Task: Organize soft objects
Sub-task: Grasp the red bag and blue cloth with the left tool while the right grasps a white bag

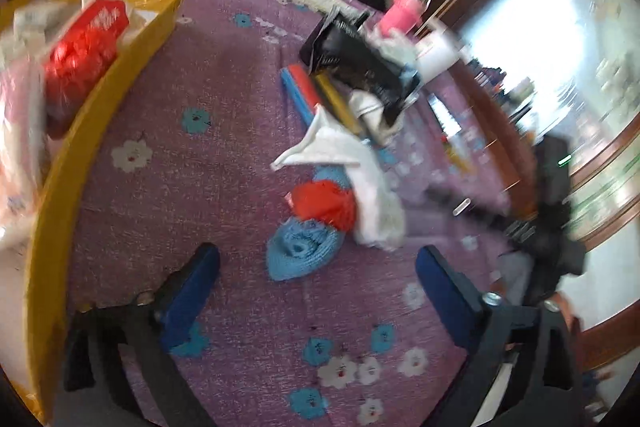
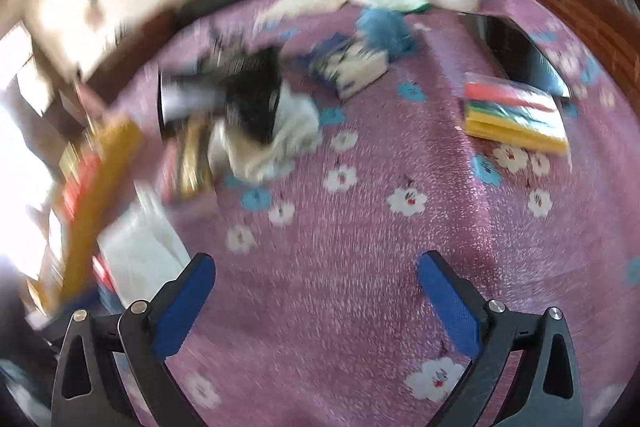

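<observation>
2 grippers, left gripper (image 1: 318, 283) and right gripper (image 2: 316, 287), jaws spread and empty over the bedspread (image 1: 224, 155), left lined up on blue rolled cloth (image 1: 300, 251), likely next for yellow box (image 1: 60, 195).

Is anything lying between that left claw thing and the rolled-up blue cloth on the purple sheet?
Nothing visible does. The left hand-held gripper is open, and the blue rolled cloth lies just ahead of its fingertips with only bare purple bedsheet between. A red item and white cloth sit beyond it.
</observation>
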A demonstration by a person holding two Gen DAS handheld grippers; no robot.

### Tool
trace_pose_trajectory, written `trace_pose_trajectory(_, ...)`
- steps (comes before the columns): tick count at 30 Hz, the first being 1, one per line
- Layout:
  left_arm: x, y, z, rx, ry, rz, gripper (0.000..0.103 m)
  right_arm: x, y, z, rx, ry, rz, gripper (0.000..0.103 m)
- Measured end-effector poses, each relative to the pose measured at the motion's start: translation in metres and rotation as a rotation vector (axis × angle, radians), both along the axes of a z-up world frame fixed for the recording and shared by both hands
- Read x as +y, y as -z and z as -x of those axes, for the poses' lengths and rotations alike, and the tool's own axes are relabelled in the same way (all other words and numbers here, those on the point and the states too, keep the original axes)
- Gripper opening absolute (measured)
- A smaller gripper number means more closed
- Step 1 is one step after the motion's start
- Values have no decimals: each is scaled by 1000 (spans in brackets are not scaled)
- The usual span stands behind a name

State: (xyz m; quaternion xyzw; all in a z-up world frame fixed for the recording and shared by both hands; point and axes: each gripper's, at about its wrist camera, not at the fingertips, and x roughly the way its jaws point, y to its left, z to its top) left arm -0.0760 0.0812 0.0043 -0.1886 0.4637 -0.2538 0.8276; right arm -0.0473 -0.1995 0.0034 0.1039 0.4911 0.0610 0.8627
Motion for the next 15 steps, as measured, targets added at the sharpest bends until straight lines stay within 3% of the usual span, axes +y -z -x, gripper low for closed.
trace_pose_trajectory(2, 7, 2, 3, -22, 2, 55, 103, 14, -3, -1, 53, -22, 78, 102)
trace_pose_trajectory(5, 8, 3, 13, -93, 23, 61, 103, 40, -24, 11, -59, -116, 85, 99)
trace_pose_trajectory(8, 12, 3, 11, -88, 22, 98, 100, 83, -38, 20, -144, -255, 152, 97)
trace_pose_trajectory(10, 17, 4, 11, -86, 12, 120, 98, 96, -37, 18, -139, -315, 121, 79)
trace_pose_trajectory(11, 17, 3, 11, -87, 21, 123, 100, 97, -37, 15, -127, -332, 90, 76)
trace_pose_trajectory(13, 12, 3, 14, -93, 44, 103, 102, 96, -33, 9, -115, -317, 96, 59)
trace_pose_trajectory(15, 12, 3, 15, -97, 36, 104, 102, 89, -26, 1, -76, -314, 6, 58)
